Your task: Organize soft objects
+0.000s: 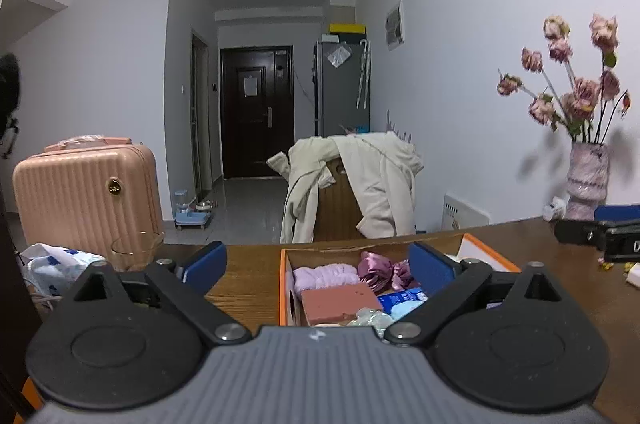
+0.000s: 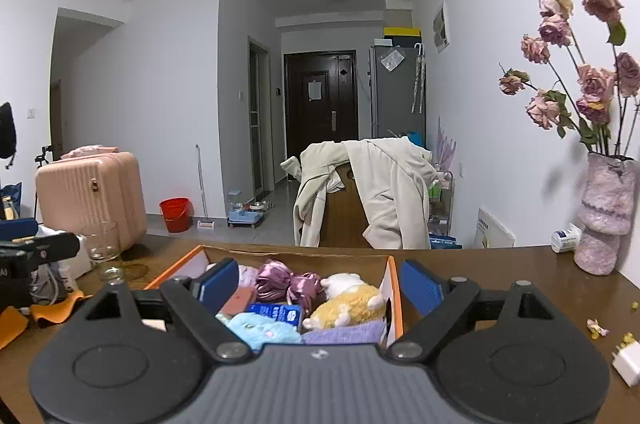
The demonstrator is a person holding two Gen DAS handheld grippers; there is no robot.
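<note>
An orange cardboard box (image 1: 283, 288) stands on the wooden table and holds soft things. In the left wrist view I see a lilac towel (image 1: 326, 274), a purple satin bundle (image 1: 380, 270), a red-brown block (image 1: 340, 302) and a blue packet (image 1: 404, 298). My left gripper (image 1: 318, 262) hangs open over the box's near left part, with nothing between its fingers. The right wrist view shows the box (image 2: 394, 288) with a yellow-and-white plush (image 2: 348, 300), a light blue plush (image 2: 260, 330) and the satin bundle (image 2: 288, 282). My right gripper (image 2: 320, 284) is open and empty above them.
A vase of dried roses (image 2: 604, 216) stands at the table's far right by the wall, with a white charger (image 2: 628, 364) nearer. A drinking glass (image 2: 106, 250) and a pink suitcase (image 2: 90, 195) are at the left. Behind the table's far edge a coat hangs on a chair (image 2: 372, 191).
</note>
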